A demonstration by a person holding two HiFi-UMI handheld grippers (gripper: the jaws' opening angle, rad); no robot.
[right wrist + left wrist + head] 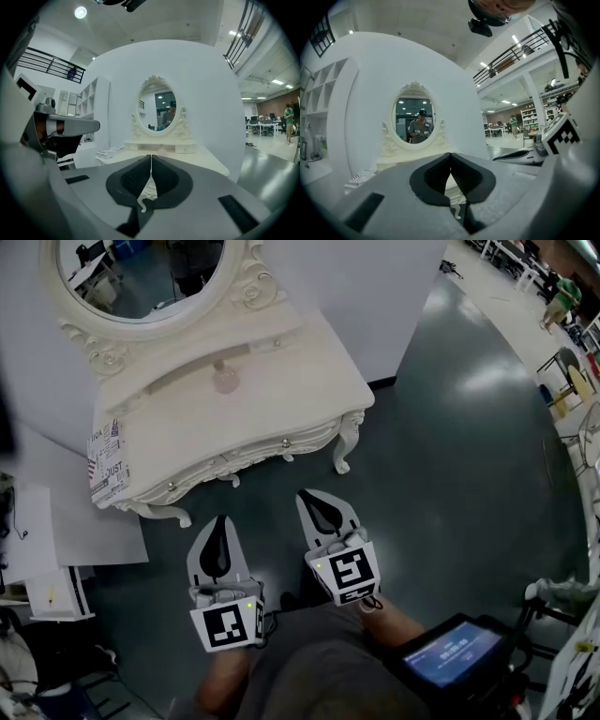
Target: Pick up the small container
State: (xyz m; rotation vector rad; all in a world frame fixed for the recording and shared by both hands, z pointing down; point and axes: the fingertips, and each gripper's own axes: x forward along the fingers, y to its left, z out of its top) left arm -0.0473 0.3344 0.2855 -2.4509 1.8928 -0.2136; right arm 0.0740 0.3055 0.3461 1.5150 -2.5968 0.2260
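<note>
1 small pinkish container on the white dressing table (contents unclear)

Small container indistinct; mirror top cropped

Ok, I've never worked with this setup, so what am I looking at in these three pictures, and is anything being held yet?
There is no robot arm: a person holds a hand tool with a two-jaw claw in each hand. The head view comes from a camera on the person's head, looking down at the left claw and right claw. The other two pictures come from cameras riding on each claw, looking along its jaws. Ahead stands a white dressing table with an oval mirror. On it sit a small pinkish container near the back and printed papers at its left edge. Both claws are shut and empty, short of the table; nothing is held yet.
</note>
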